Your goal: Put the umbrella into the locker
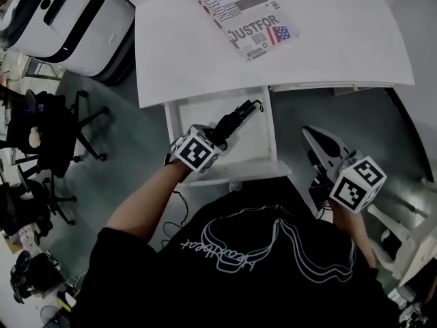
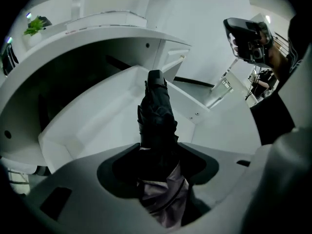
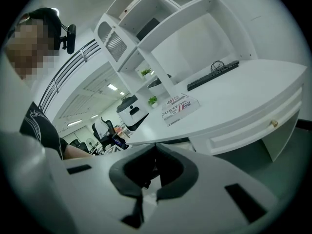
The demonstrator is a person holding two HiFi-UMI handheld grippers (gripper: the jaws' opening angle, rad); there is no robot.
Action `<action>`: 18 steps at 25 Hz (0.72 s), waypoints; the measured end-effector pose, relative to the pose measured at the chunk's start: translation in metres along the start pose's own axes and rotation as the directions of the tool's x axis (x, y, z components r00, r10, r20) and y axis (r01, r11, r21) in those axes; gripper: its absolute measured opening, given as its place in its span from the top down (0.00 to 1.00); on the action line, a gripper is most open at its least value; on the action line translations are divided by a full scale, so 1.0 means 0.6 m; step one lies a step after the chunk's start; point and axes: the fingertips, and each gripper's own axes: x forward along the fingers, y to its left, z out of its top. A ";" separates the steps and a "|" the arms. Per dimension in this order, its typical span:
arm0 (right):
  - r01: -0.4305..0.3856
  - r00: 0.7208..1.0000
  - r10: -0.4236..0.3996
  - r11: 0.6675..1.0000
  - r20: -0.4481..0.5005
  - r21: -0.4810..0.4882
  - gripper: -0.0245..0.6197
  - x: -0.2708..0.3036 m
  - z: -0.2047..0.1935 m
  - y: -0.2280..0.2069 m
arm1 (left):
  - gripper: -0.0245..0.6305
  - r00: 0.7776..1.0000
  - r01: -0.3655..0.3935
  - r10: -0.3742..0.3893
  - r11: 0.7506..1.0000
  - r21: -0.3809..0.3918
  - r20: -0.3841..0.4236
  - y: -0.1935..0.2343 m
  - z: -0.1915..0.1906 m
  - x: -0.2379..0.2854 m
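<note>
Close to the person's black shirt (image 1: 239, 279), the right gripper (image 1: 315, 142) hangs off the desk's edge, its jaws pressed together on nothing. The left gripper (image 1: 220, 134) points steeply down with its jaws clamped on the folded black umbrella (image 1: 239, 115). The umbrella's far end reaches over the inside of the open white locker (image 1: 268, 139) under the desk (image 1: 328, 46), touching its floor or not I cannot tell, and beyond, on the desktop, lies a flag-printed box (image 1: 249, 16).

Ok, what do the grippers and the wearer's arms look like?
Left gripper and right gripper: grey bodies, dark-lined curved jaws, each topped by a white cube with black square markers. Black short-sleeved T-shirt with a white line print.
</note>
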 end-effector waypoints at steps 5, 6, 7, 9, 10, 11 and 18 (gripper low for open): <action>0.020 0.999 -0.019 1.000 -0.031 0.011 0.96 0.001 -0.016 -0.017 | 0.61 1.000 0.002 -0.002 1.000 -0.004 -0.015 0.007 -0.002 0.037; 0.021 0.999 -0.020 1.000 -0.038 0.014 0.96 0.003 -0.019 -0.019 | 0.61 1.000 0.000 -0.001 1.000 -0.002 -0.031 0.008 -0.009 0.046; 0.021 0.999 -0.020 1.000 -0.044 0.017 0.96 0.005 -0.022 -0.020 | 0.61 0.999 0.000 0.000 1.000 -0.003 -0.047 0.009 -0.015 0.054; 0.018 0.999 -0.017 1.000 -0.050 0.026 0.96 0.009 -0.023 -0.022 | 0.61 0.998 0.002 -0.003 1.000 -0.009 -0.060 0.011 -0.020 0.067; 0.015 0.999 -0.014 0.999 -0.052 0.029 0.96 0.011 -0.022 -0.023 | 0.61 0.998 0.004 -0.005 1.000 -0.017 -0.064 0.013 -0.022 0.073; 0.012 0.999 -0.010 0.999 -0.054 0.031 0.96 0.013 -0.020 -0.023 | 0.61 0.998 0.003 -0.005 1.000 -0.025 -0.069 0.015 -0.024 0.078; 0.014 0.998 -0.010 0.999 -0.069 0.049 0.96 0.031 -0.012 -0.041 | 0.61 0.995 0.000 -0.006 0.999 -0.052 -0.101 0.019 -0.036 0.108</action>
